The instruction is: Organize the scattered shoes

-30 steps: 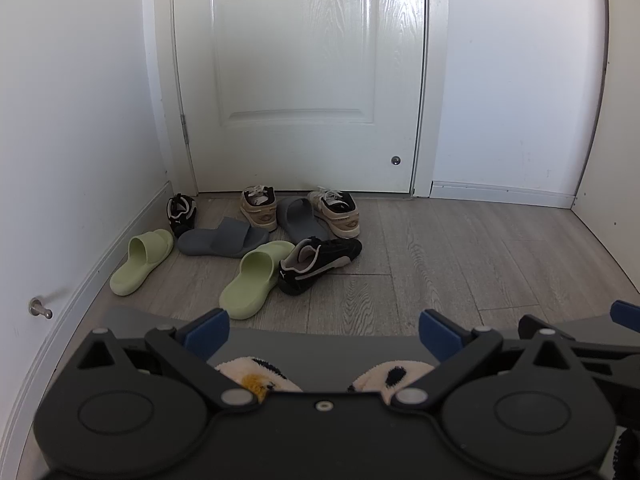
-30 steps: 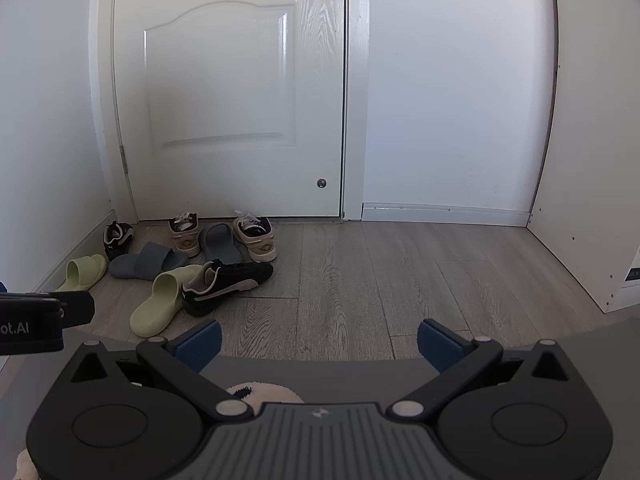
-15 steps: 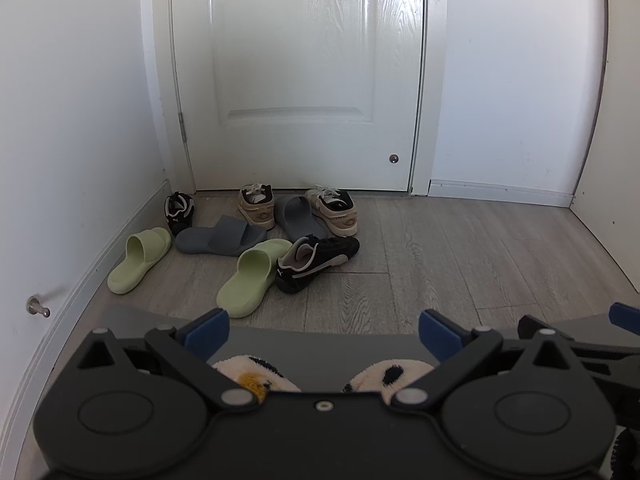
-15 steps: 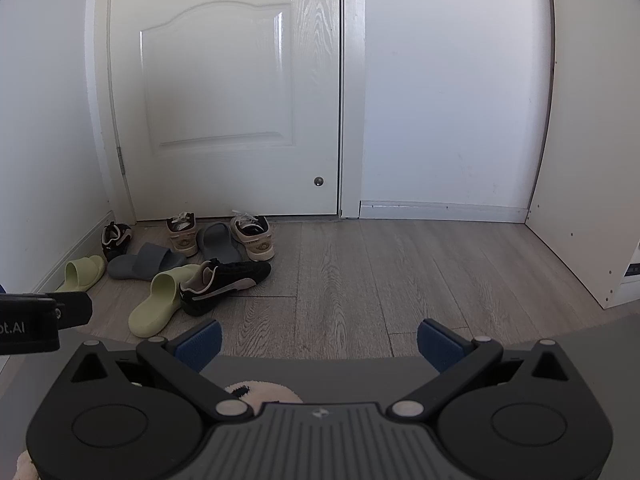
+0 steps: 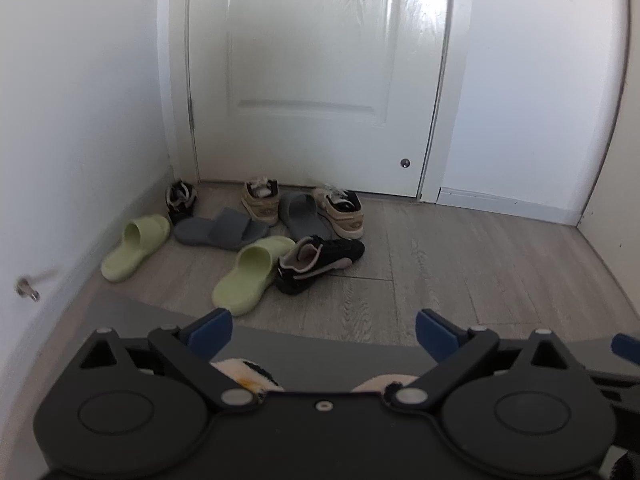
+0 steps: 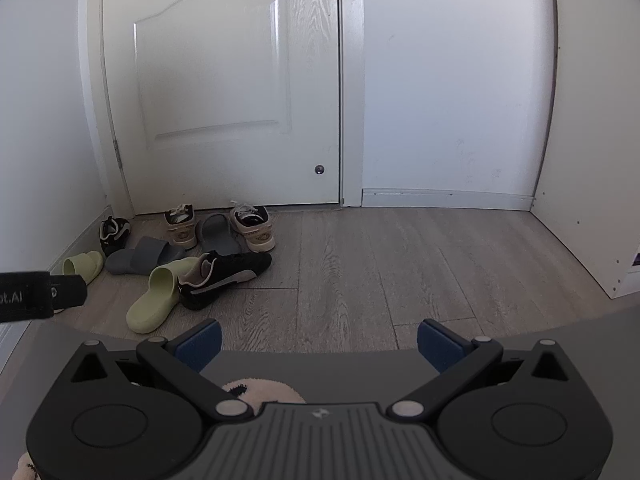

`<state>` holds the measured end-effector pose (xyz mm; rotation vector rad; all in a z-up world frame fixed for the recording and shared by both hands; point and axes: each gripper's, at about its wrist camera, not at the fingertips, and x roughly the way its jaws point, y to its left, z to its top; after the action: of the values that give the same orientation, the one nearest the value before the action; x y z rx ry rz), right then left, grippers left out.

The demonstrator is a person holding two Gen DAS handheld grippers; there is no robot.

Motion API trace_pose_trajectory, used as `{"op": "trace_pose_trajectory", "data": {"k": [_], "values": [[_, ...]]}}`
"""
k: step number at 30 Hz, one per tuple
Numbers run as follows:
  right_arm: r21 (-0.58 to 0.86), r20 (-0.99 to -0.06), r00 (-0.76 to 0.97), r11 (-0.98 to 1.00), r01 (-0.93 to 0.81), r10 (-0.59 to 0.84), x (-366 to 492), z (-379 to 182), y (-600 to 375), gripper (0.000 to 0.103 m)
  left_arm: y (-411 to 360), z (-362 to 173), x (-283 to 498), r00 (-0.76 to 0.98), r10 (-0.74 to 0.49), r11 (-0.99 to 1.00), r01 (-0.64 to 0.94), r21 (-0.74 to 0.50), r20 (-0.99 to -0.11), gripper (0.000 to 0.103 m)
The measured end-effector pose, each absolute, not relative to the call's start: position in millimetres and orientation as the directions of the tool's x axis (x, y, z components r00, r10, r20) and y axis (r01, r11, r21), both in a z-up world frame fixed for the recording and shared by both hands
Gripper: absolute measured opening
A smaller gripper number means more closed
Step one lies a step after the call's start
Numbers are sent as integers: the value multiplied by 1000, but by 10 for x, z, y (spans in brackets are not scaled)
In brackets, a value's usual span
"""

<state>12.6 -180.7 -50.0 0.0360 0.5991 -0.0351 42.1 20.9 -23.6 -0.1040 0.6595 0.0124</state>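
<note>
1. Both grippers, left gripper [image 5: 323, 330] and right gripper [image 6: 319, 338], hover with blue-padded fingers spread wide, holding nothing; the scattered shoes lie well ahead on the grey wood-plank floor [image 6: 360, 272], before the white panelled door [image 5: 320, 80].
2. Likely best first pick: the nearest pale green foam slide [image 5: 252, 274], gripped across its strap; the black suede sneaker [image 5: 320, 262] touches it, so lift clear; grey slides and beige trainers crowd behind.

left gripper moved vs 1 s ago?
Yes. The left gripper has eased forward and turned slightly right: in its view the door and nearer green slide sit a bit further left and larger.
</note>
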Motion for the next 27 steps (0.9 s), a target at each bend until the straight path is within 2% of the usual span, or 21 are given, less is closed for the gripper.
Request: {"op": "trace_pose_trajectory", "data": {"k": [9, 13, 16, 20, 22, 24, 25, 26, 27], "values": [[141, -539, 840, 990, 18, 61, 696, -724, -1857, 103, 567, -737, 1376, 754, -76, 972, -90, -218, -652, 96], [99, -559, 828, 995, 32, 29, 1039, -917, -1844, 103, 664, -1098, 1936, 743, 18, 980, -145, -135, -669, 96], [58, -572, 820, 998, 20, 17, 1395, -1152, -1818, 103, 732, -1359, 2339, 764, 55, 980, -164, -111, -643, 96], [-5, -586, 810, 1000, -22, 15, 1823, -1480, -1704, 103, 707, -1812, 3133, 764, 183, 975, -220, 16, -618, 94], [-25, -605, 795, 998, -57, 30, 2169, -1695, -1576, 102, 706, -2049, 3481, 742, 205, 974, -217, 61, -638, 88], [-28, -628, 777, 996, -79, 44, 2475, -1853, -1452, 102, 735, -2339, 3819, 697, 191, 979, -184, 85, -692, 74], [-25, -642, 765, 996, -85, 49, 2597, -1907, -1395, 102, 748, -2415, 3899, 678, 183, 981, -175, 85, -712, 71], [-17, -658, 751, 996, -87, 55, 2706, -1940, -1342, 102, 762, -2491, 3979, 660, 175, 982, -166, 86, -731, 62], [-3, -681, 730, 996, -89, 63, 2845, -1977, -1273, 102, 777, -2566, 4059, 642, 164, 984, -155, 83, -749, 62]]}}
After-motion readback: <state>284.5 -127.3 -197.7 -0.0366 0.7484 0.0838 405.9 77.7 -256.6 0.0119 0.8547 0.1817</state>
